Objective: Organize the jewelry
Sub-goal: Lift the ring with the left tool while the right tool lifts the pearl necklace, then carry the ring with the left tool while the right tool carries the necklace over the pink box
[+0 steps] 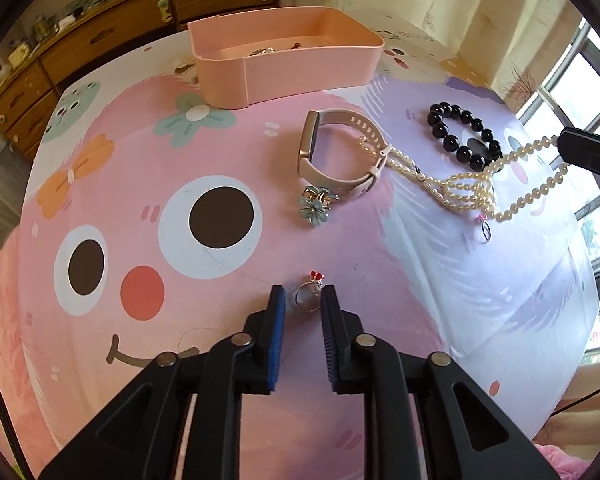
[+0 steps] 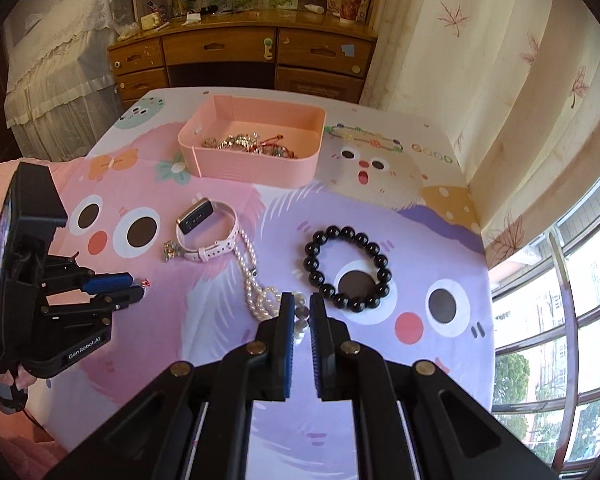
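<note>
Left gripper point(image 1: 303, 296) narrowly parted, pads either side of small silver ring point(image 1: 309, 298) with red stone, not pressing it. Right gripper point(image 2: 300, 306) clamped on pearl necklace point(image 2: 256, 276), strand lifted toward it. Beyond ring: blue flower charm point(image 1: 315, 205), pink strap watch point(image 1: 332, 152) tangled with pearls, glossy black bead bracelet point(image 1: 460, 136). Farther: pink plastic box point(image 1: 284, 68) holding jewelry, on cartoon-print cloth point(image 1: 140, 184) over desk.

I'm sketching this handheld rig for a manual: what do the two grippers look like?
Both are matte black plastic linkages with brass-coloured pivot pins and ribbed blue pads lining the fingers. The left gripper carries a boxy black housing with white "GenRobot.AI" lettering on its base and a pistol-style handle. The right gripper shows matching triangular cut-outs in its arms.
</note>
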`<action>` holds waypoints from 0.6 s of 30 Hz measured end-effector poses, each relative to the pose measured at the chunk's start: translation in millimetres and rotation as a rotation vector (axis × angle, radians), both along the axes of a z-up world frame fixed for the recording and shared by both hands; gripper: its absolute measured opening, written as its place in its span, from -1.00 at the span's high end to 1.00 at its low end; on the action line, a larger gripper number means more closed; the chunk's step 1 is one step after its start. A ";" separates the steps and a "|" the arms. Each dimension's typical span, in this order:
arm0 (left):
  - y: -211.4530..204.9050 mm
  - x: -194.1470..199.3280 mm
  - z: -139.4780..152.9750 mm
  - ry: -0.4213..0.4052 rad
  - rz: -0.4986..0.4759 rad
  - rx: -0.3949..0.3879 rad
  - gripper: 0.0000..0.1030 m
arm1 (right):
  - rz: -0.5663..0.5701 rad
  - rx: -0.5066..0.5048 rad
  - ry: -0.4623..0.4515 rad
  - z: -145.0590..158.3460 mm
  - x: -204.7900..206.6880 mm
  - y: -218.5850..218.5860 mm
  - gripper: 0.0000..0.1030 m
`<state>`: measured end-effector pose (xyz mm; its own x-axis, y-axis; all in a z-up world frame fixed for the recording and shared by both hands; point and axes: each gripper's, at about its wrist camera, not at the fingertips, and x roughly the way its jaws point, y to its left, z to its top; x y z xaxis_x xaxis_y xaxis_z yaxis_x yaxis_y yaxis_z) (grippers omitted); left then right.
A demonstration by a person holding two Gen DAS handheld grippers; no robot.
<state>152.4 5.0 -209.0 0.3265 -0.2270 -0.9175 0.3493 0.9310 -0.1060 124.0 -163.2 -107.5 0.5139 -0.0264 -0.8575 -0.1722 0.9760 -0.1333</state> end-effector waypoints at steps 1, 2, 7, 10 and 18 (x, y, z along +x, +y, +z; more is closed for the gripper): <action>0.2 0.9 -0.4 0.003 0.012 0.001 0.63 | 0.007 0.000 -0.005 2.8 0.9 -2.0 0.86; 0.7 1.5 -0.3 0.006 0.027 -0.003 0.58 | 0.012 0.000 -0.009 5.2 1.6 -3.8 0.86; 0.7 3.4 -0.1 0.007 0.071 -0.020 0.43 | 0.037 0.000 -0.015 10.8 5.0 -13.7 0.86; -4.3 3.3 -1.1 -0.002 0.069 0.011 0.43 | 0.049 0.002 -0.016 14.7 6.9 -18.5 0.86; -8.6 1.4 -0.7 -0.031 0.069 0.046 0.74 | 0.093 0.019 -0.040 27.6 14.3 -26.4 0.86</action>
<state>153.8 -3.6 -209.7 0.3680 -0.1609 -0.9158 0.2864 0.9566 -0.0529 138.4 -189.5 -79.9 0.5470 0.0392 -0.8362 -0.2572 0.9585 -0.1233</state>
